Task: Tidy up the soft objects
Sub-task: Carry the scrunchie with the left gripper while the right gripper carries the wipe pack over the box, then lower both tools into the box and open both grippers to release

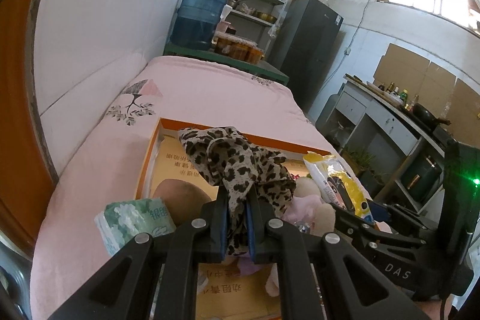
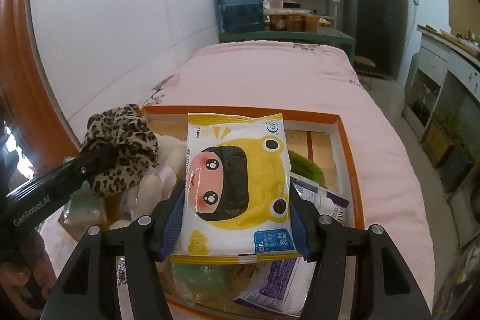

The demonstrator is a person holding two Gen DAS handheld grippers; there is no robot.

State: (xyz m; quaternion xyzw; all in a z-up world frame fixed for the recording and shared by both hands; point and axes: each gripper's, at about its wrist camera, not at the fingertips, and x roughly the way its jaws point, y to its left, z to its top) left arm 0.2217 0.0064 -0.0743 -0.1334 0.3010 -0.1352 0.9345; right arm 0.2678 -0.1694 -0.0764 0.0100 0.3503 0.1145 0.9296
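Observation:
My left gripper (image 1: 237, 197) is shut on a leopard-print cloth (image 1: 237, 161) and holds it above an orange-rimmed cardboard box (image 1: 153, 146) on the pink bed. The cloth (image 2: 123, 146) and the left gripper also show in the right wrist view. My right gripper (image 2: 237, 206) is shut on a yellow and white wet-wipe pack (image 2: 237, 179) with a frog cartoon, held over the same box (image 2: 351, 140). The pack (image 1: 336, 182) shows in the left wrist view. A cream plush toy (image 2: 168, 158), a green fuzzy item (image 2: 306, 167) and a purple-white packet (image 2: 321, 197) lie in the box.
A green tissue pack (image 1: 132, 221) sits at the box's near left corner. The pink bed (image 2: 270, 74) runs away to a green table with a blue water jug (image 2: 240, 2) and jars. A white wall lies left; a fridge (image 2: 372, 8) and counter stand right.

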